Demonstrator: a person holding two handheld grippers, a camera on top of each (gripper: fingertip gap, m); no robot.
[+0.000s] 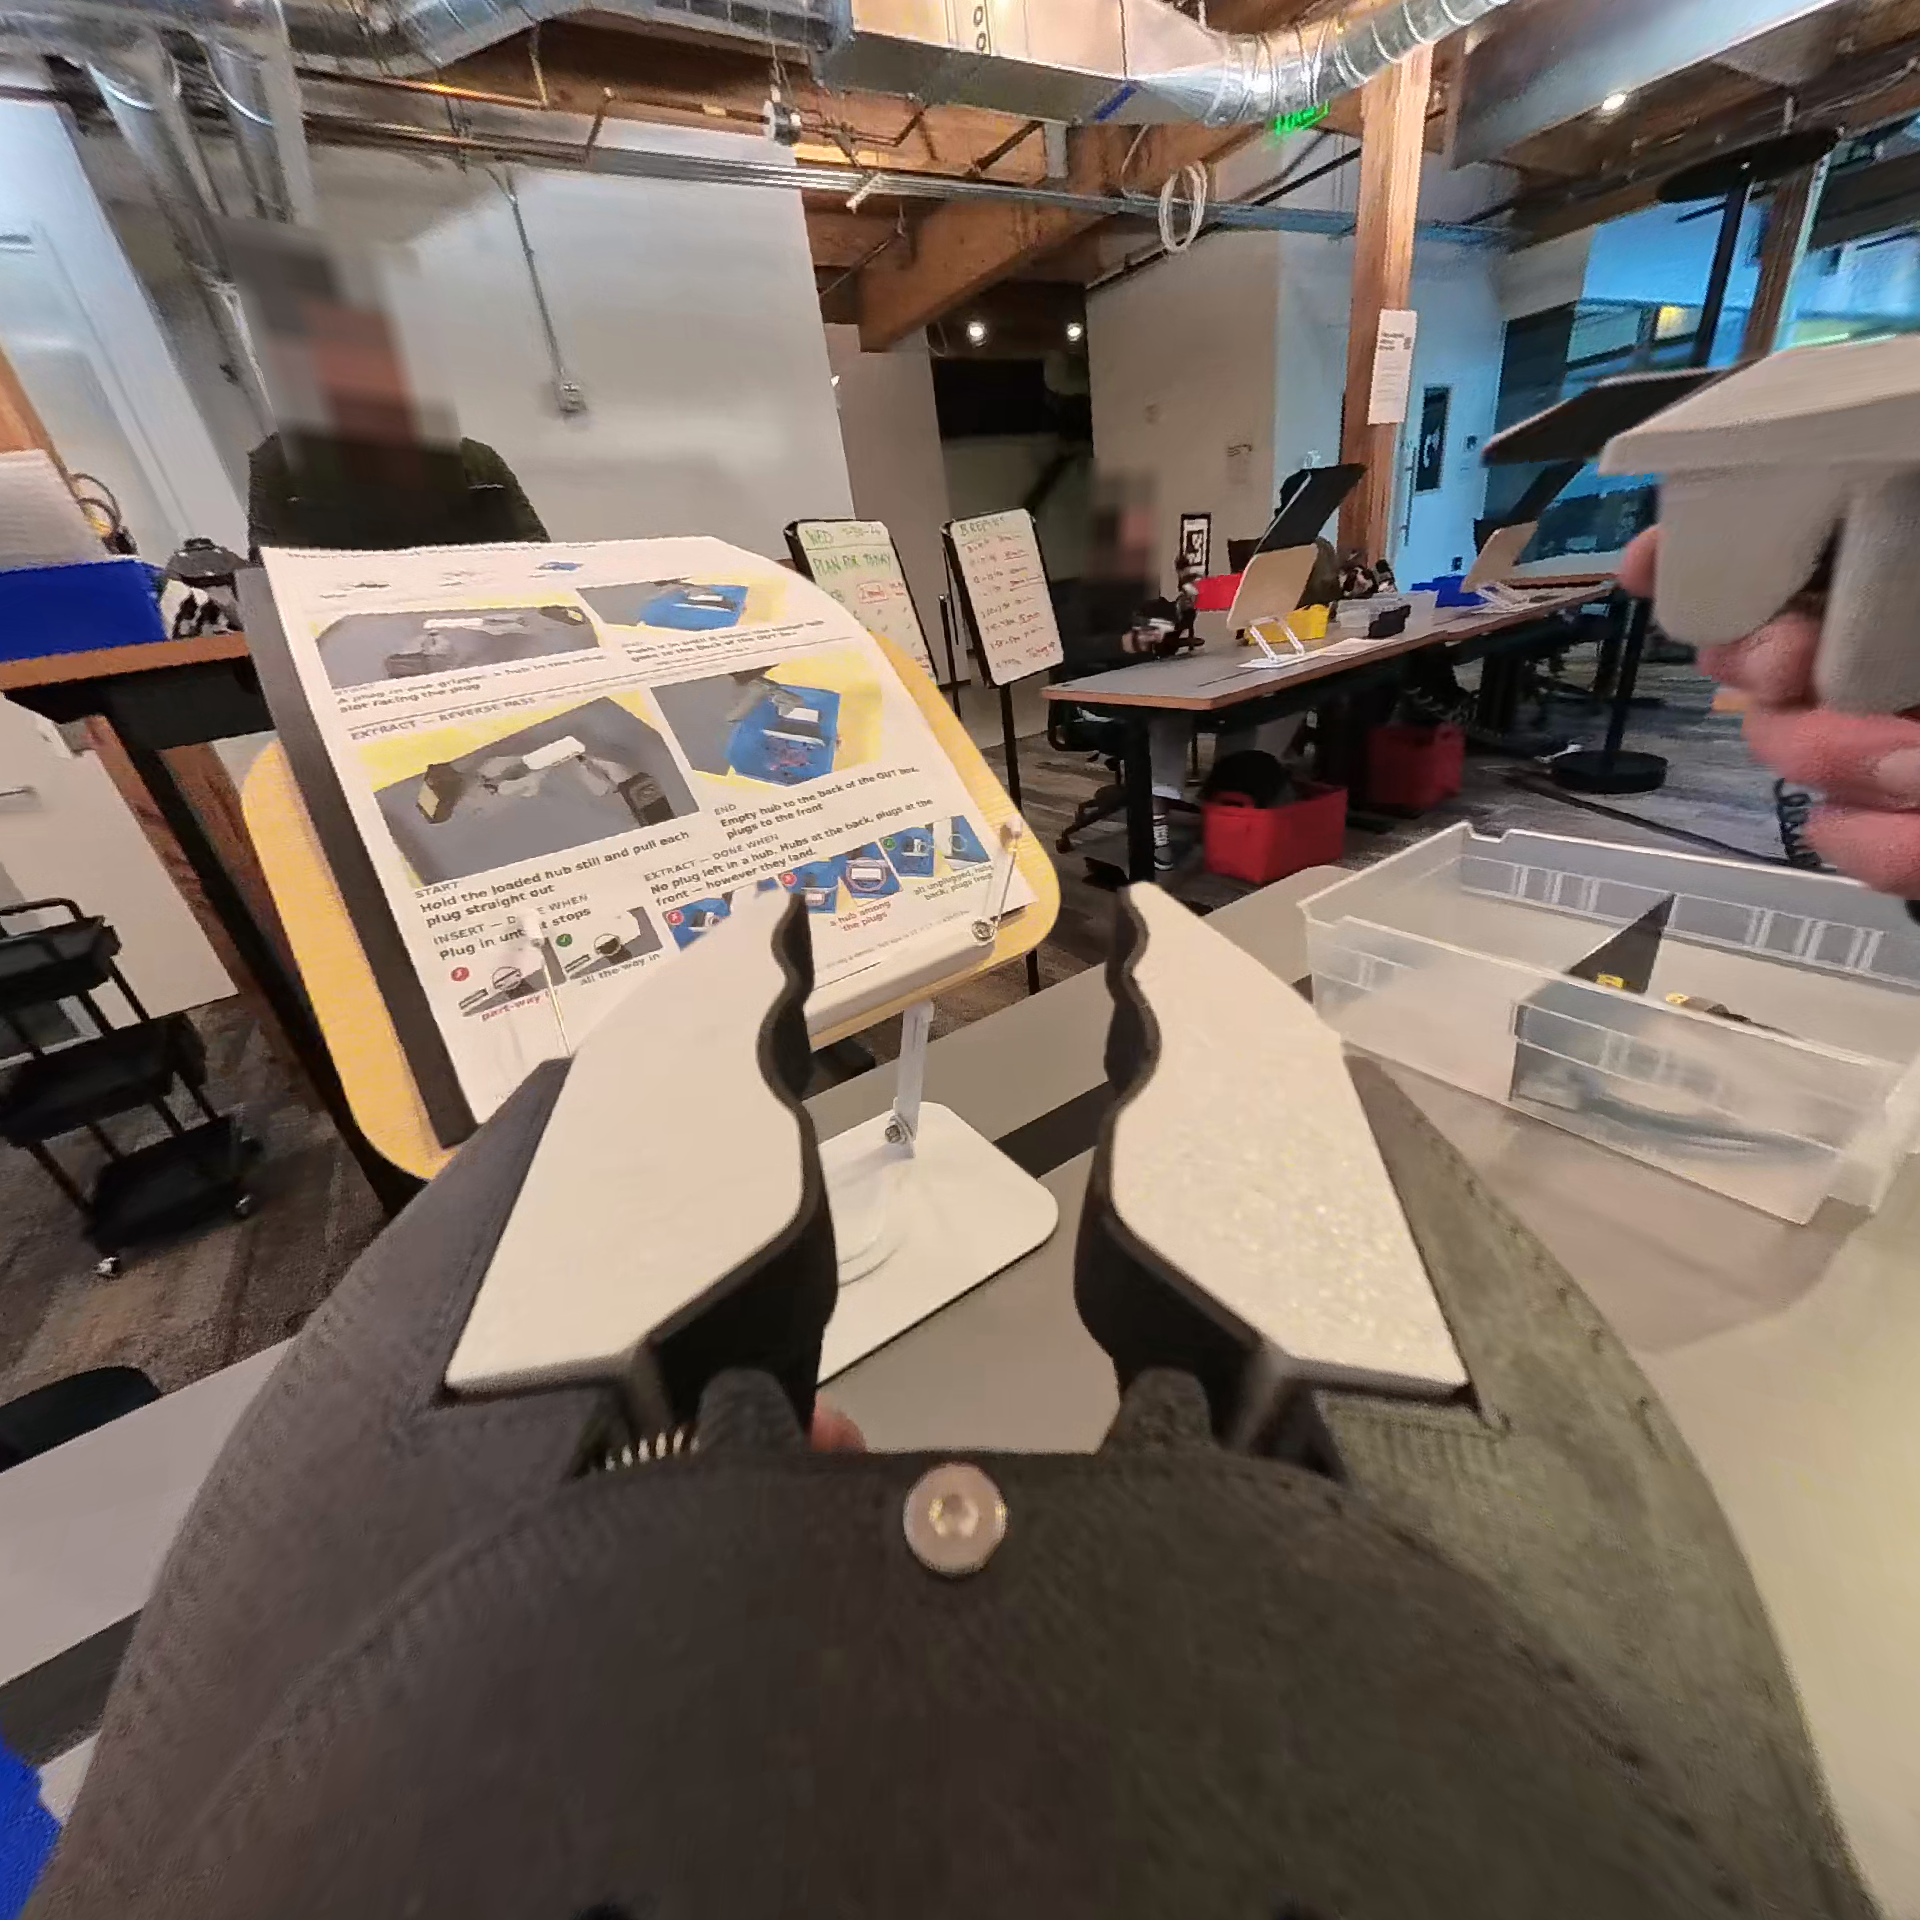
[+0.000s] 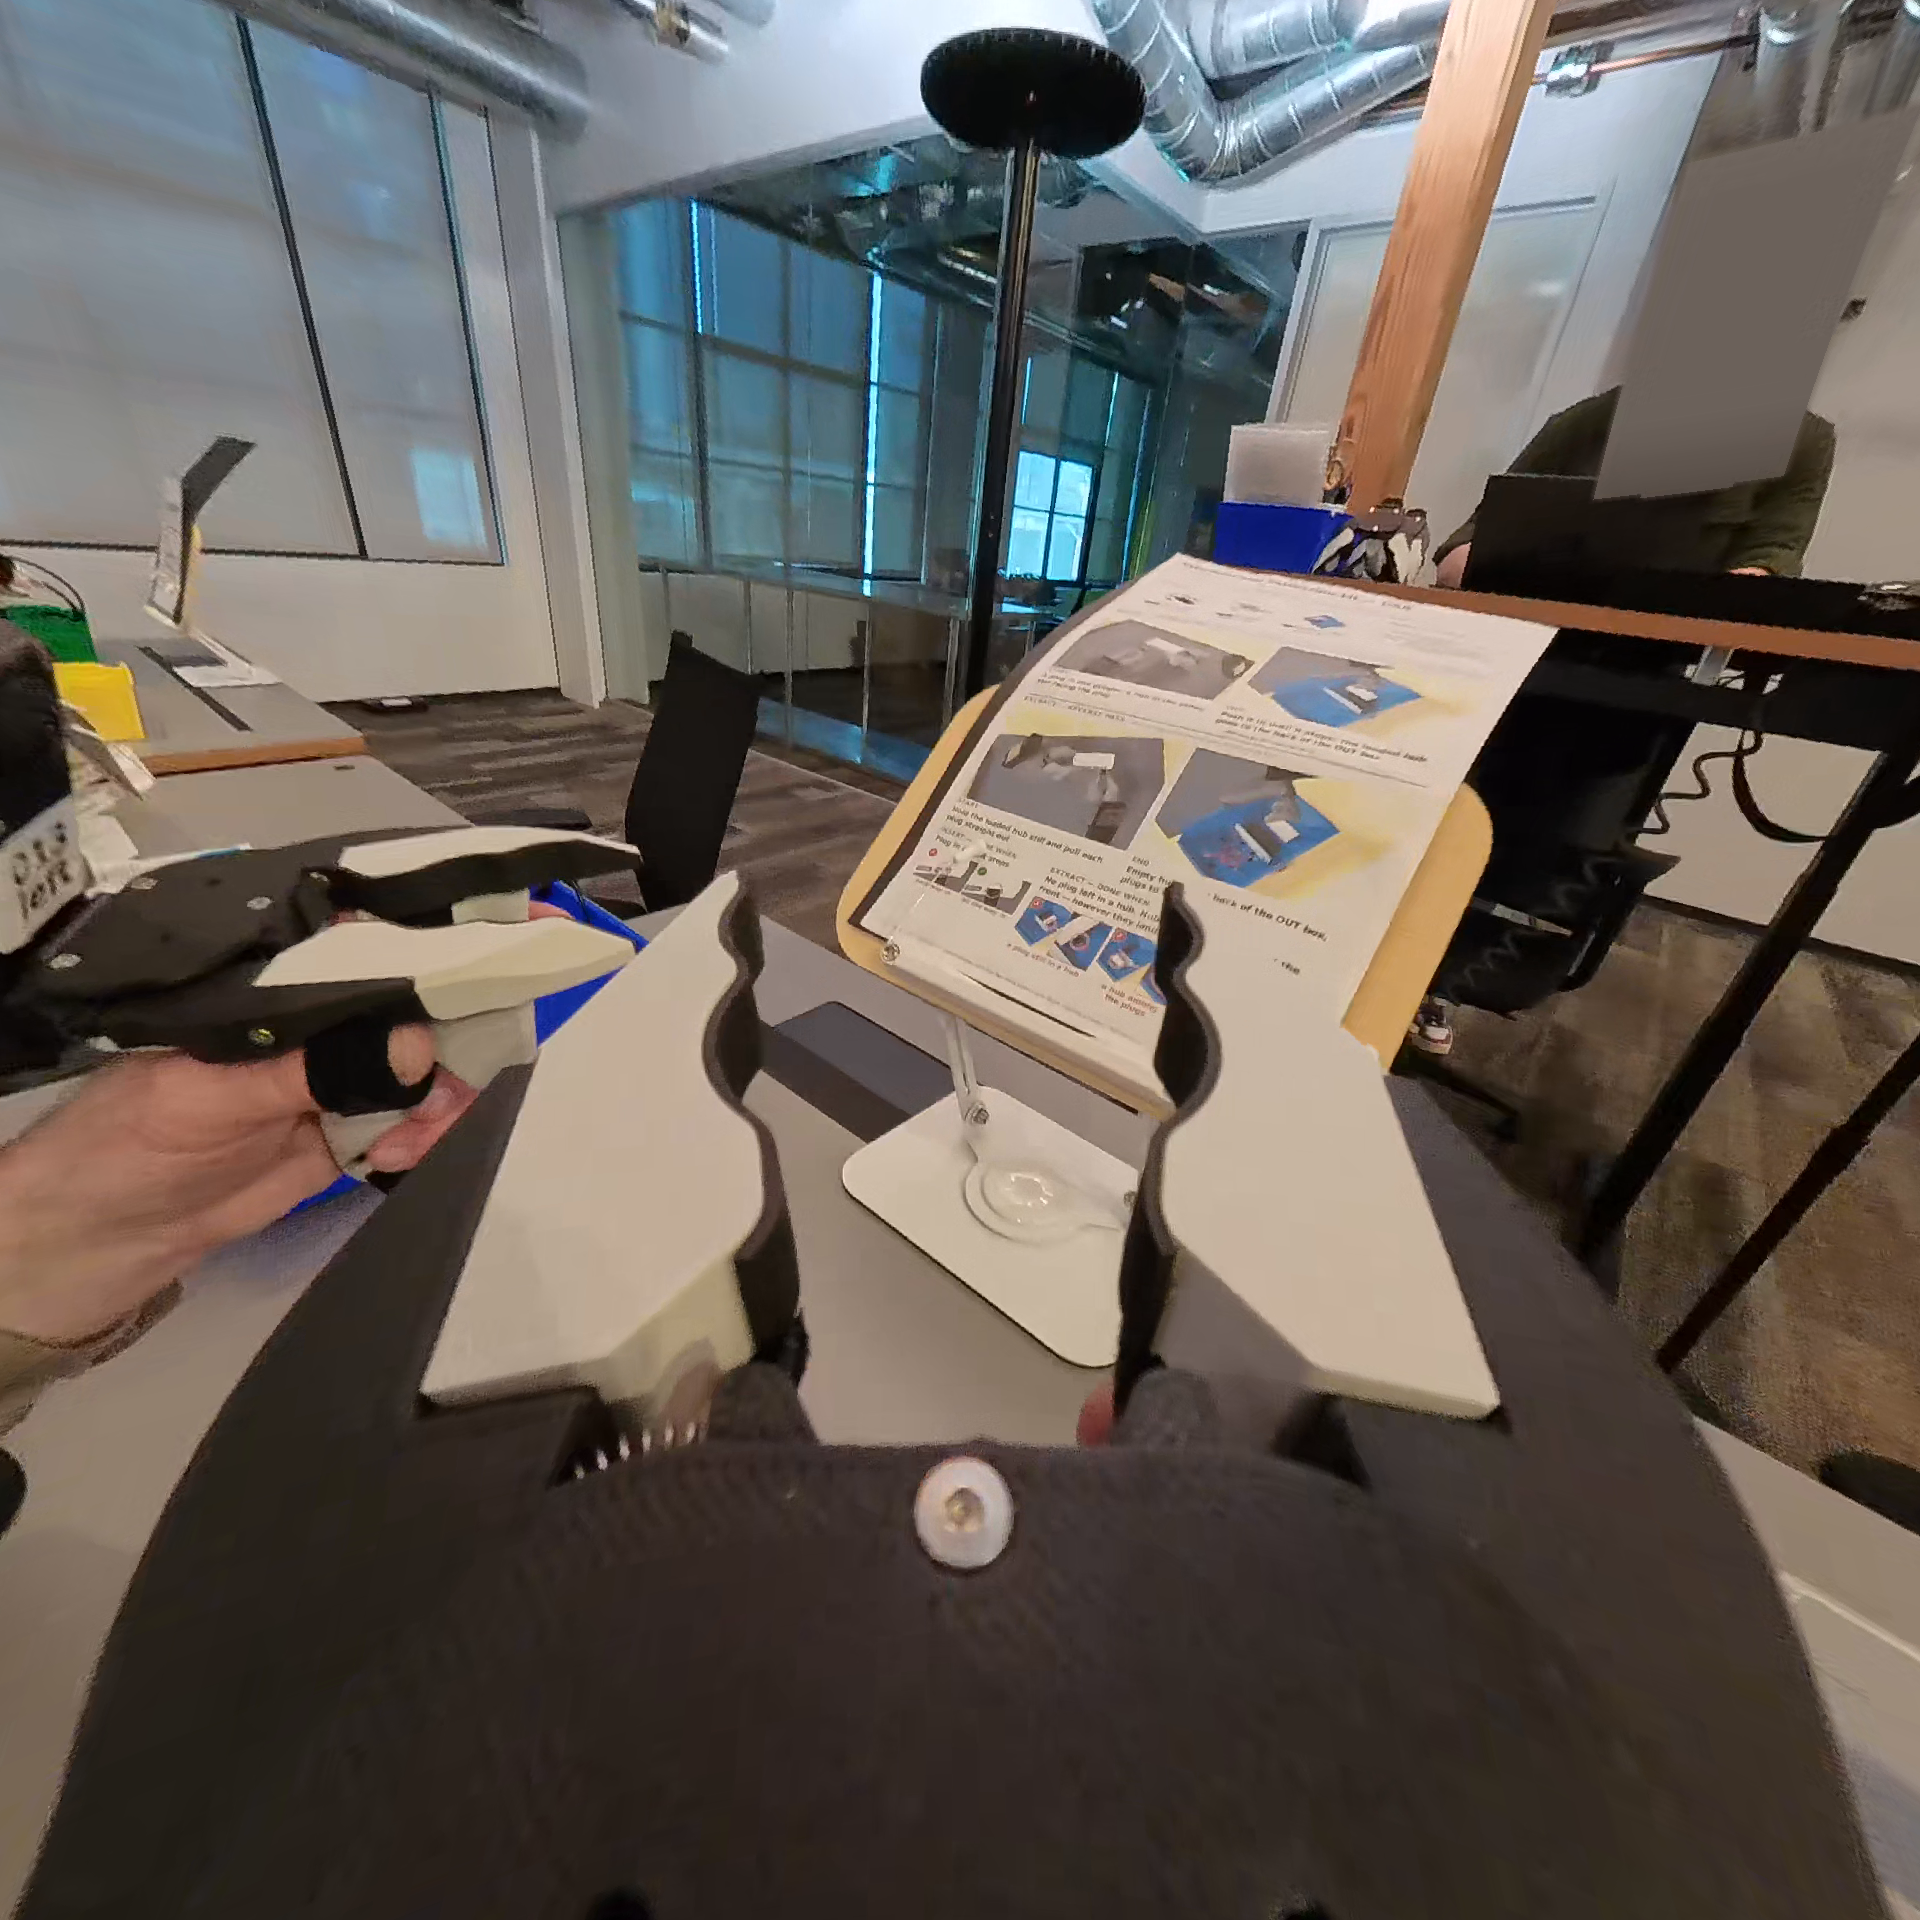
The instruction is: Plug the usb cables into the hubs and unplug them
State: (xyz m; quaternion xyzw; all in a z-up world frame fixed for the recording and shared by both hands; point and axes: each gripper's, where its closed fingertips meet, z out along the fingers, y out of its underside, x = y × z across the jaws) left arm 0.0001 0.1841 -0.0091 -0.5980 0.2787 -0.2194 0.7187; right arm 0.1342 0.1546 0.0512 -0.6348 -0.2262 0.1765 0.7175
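White and black fingers of the left gripper (image 1: 961,914) stand wide apart with nothing between them. The right gripper (image 2: 956,914) is wide open and empty too. Both are held up above the grey table (image 1: 1039,1340), pointing at a paper sheet (image 1: 623,748) on a tilted stand (image 2: 997,1236).

In the left wrist view, a clear plastic bin (image 1: 1621,997) sits on the table, off to the right of the left gripper and well apart from it. Small dark things lie inside behind a divider; they may be the plugs or hubs, but I cannot tell. No cable or hub is near either gripper.

The table between the grippers and the stand is bare.

Only the right wrist view shows a blue bin (image 2: 582,966), partly hidden behind the left gripper and the hand (image 2: 187,1164) holding it.
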